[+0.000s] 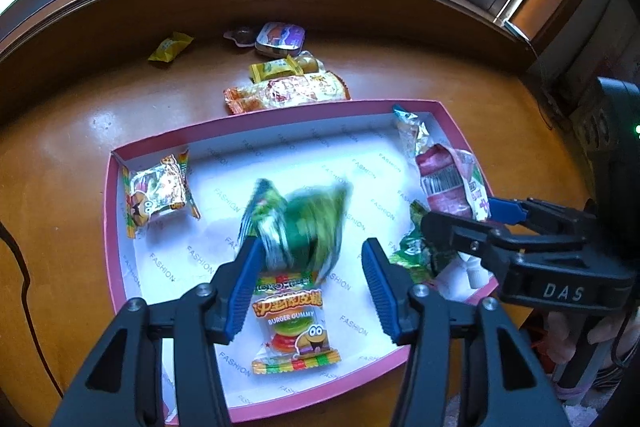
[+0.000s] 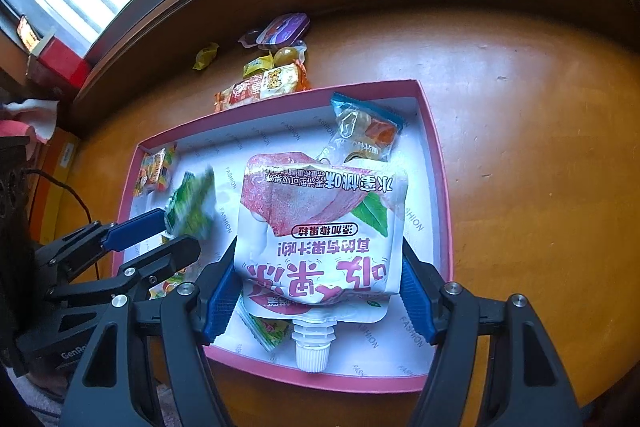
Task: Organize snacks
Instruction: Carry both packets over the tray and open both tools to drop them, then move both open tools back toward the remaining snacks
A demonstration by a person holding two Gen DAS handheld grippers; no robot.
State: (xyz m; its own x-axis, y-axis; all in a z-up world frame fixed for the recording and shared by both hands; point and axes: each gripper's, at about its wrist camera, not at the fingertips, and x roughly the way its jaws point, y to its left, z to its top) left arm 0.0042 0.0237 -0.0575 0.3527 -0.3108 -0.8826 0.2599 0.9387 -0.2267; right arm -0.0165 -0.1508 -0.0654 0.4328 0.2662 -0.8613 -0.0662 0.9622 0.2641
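A pink-rimmed box [image 1: 116, 163] with a white floor sits on the wooden table; it also shows in the right wrist view [image 2: 434, 131]. My left gripper [image 1: 306, 287] is open over the box. A blurred green snack packet [image 1: 298, 223] is just beyond its fingertips, touching the left pad, above a burger gummy packet [image 1: 294, 327]. My right gripper [image 2: 320, 291] has its pads against both sides of a white and pink spouted peach jelly pouch [image 2: 320, 227] over the box's right side. An orange-blue packet [image 2: 366, 131] lies behind the pouch.
Another burger gummy packet [image 1: 160, 191] lies in the box's far left corner. Behind the box lie an orange packet [image 1: 288, 91], yellow candies [image 1: 170, 47] and a purple jelly cup [image 1: 280, 37]. A raised wooden sill and a window run behind.
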